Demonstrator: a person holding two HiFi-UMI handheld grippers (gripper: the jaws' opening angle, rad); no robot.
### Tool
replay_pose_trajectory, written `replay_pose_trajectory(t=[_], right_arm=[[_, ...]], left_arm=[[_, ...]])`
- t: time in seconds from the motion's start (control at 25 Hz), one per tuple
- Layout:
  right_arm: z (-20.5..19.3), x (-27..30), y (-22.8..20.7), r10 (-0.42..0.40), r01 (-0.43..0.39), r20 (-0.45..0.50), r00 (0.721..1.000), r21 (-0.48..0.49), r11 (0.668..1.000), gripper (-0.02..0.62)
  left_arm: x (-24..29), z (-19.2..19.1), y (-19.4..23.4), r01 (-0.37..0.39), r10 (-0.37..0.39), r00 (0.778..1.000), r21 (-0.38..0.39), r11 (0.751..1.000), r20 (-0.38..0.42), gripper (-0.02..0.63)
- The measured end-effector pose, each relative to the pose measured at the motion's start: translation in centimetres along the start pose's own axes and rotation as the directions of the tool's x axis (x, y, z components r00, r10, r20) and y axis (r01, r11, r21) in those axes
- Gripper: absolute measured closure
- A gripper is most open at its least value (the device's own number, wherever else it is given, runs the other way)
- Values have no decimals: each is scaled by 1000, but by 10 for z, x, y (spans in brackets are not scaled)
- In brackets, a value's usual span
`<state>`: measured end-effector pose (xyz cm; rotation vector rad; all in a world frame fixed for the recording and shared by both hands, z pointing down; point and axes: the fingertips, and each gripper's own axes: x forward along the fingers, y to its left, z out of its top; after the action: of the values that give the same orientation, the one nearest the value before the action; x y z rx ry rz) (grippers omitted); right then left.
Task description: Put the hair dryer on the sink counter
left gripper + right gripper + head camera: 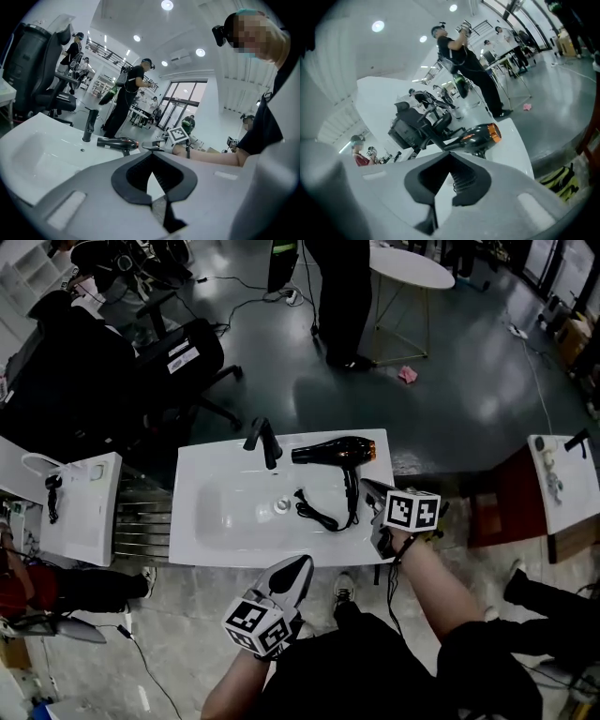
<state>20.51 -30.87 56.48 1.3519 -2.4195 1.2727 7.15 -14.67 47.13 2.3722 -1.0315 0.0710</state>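
A black hair dryer (pixel 337 451) with an orange rear ring lies on the white sink counter (pixel 216 465), right of the black faucet (pixel 265 442). Its handle points toward me and its black cord (pixel 319 512) curls beside the basin. My right gripper (pixel 373 489) is shut and empty, just right of the handle's end, apart from it. In the right gripper view the hair dryer (pixel 480 136) lies just beyond the shut right gripper (pixel 443 194). My left gripper (pixel 302 565) hovers at the counter's front edge, shut and empty. The left gripper view shows the hair dryer (pixel 115 143) past the left gripper (pixel 153 199).
Black office chairs (pixel 141 362) stand behind the counter on the left. A person in black (pixel 342 296) stands at the back beside a round white table (pixel 408 268). Other white sink units sit at left (pixel 84 512) and right (pixel 562 484). My feet are under the front edge.
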Motion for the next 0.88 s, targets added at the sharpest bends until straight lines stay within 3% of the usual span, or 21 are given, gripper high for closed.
replay_pose_trajectory(t=[0.24, 0.4, 0.88], right_arm=[[-10, -61, 102, 141, -119, 101, 985, -193, 974, 594], [-34, -90, 153, 172, -135, 117, 978, -273, 952, 594], [-116, -140, 230, 147, -100, 148, 978, -286, 953, 594]], left_arm=[[-45, 8, -5, 13, -14, 1000, 25, 1000, 25, 603], [-72, 10, -8, 31, -33, 998, 40, 999, 47, 603], [-138, -17, -23, 75, -76, 996, 35, 997, 36, 603]])
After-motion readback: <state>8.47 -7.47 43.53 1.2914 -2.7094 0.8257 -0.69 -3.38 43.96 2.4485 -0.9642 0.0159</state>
